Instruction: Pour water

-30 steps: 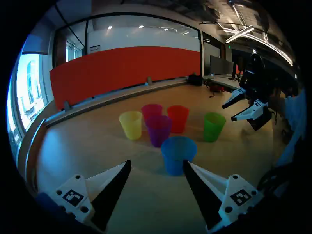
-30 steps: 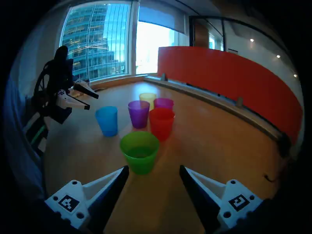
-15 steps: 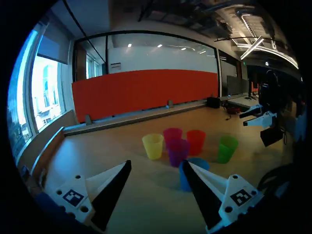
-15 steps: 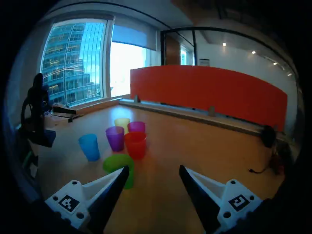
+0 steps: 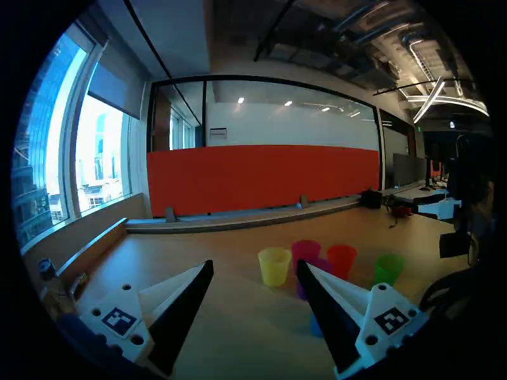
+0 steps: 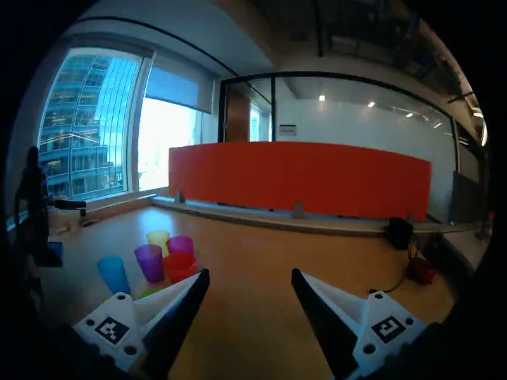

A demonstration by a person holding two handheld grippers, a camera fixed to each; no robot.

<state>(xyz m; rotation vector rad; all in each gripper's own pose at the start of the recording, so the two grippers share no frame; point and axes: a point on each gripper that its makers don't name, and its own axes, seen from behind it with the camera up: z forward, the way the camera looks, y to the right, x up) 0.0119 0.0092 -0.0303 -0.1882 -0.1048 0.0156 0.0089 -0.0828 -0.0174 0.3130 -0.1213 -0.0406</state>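
On my feed the left gripper (image 5: pixel 253 263) and right gripper (image 6: pixel 249 272) look like twins: white wedge-shaped fingers (image 5: pixel 166 296) tapering to points, black inner faces, a square black-and-white tag (image 5: pixel 119 320) on each base, and small round holes (image 5: pixel 96 311) beside it.

The cups (image 5: pixel 274 266) stand close together on the table (image 5: pixel 241 329), ahead of the left gripper (image 5: pixel 253 263), and some are partly behind its right finger. A long partition (image 5: pixel 263 177) stands behind them along the far edge, with windows (image 5: pixel 95 164) at the left. In the right gripper view the cups are to the left of the right gripper (image 6: pixel 249 272).
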